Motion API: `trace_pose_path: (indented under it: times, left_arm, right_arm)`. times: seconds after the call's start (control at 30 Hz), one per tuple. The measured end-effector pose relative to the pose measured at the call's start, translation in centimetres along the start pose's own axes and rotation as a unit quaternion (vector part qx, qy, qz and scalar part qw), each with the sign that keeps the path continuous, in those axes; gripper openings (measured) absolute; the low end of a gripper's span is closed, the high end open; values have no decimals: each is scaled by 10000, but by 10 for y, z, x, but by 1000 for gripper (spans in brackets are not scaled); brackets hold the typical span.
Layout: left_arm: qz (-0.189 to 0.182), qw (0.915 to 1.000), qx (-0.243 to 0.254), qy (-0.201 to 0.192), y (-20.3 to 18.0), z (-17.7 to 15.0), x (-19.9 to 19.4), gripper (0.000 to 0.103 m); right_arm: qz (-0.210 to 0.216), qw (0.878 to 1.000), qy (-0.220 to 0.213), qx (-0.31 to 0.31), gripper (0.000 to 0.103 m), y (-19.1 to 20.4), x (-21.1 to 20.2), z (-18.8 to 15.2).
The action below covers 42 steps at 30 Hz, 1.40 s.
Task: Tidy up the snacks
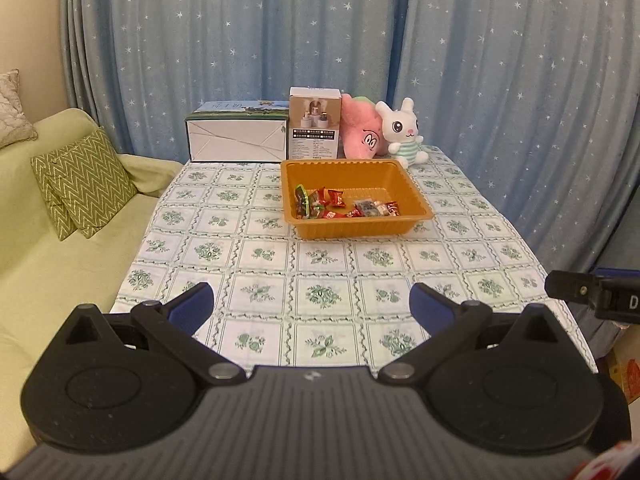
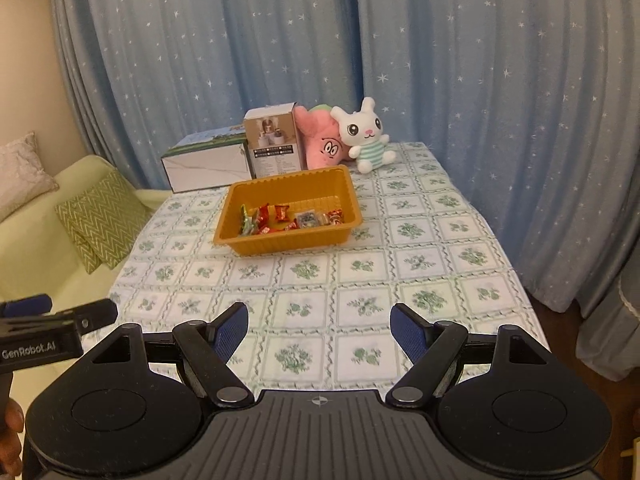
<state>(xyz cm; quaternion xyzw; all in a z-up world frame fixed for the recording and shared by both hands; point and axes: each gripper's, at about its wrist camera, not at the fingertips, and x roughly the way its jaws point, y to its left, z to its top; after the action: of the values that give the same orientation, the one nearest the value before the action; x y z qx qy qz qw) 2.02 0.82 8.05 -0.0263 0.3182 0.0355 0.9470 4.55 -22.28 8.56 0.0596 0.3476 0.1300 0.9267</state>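
Snacks: a handful of small wrapped snacks [image 1: 344,204] lie loose in the near half of the orange tray [image 1: 420,204]; most wrappers are red, one at the left end is green, one near the right looks dark. None shows on the cloth outside the tray.
Tray: it stands on the tabletop [image 1: 320,292] toward the far end, just in front of a tall box [image 1: 315,124], a flat box [image 1: 238,132], a pink plush [image 1: 360,132] and a white rabbit [image 1: 402,130].
Handling: the snacks look light, with crinkly, slippery film over a small firm core. They should shift or skid under a nudge, and a hard pinch may crush them. The twisted or sealed wrapper ends, or the short axis of the body, look like the best places to take hold. Several overlap, so a top or outer piece is the safer first pick.
Left gripper [image 1: 312,302]: jaws spread wide, holding nothing, low over the near edge of the tabletop.
Right gripper [image 2: 319,326]: jaws also wide apart and empty, beside the left one at the near edge.
Relation: the tray and snacks lie well ahead of both sets of jaws, with bare cloth between; nothing touches.
Stage: judging by this, either no pick has begun or the gathering is done.
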Motion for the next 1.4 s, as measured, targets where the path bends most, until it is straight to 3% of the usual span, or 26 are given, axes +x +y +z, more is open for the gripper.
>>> trace_pose_path:
  times: [0.4,1.4]
  left_arm:
    - [-94,9998,150,-80,-15,-15,-25,103]
    - [-139,9998,146,-18,-17,-23,-24,103]
  right_arm:
    - [46,9997,-46,-238,78,13,-30,-22]
    - [27,9999,-75,-152,78,11,-32,-25]
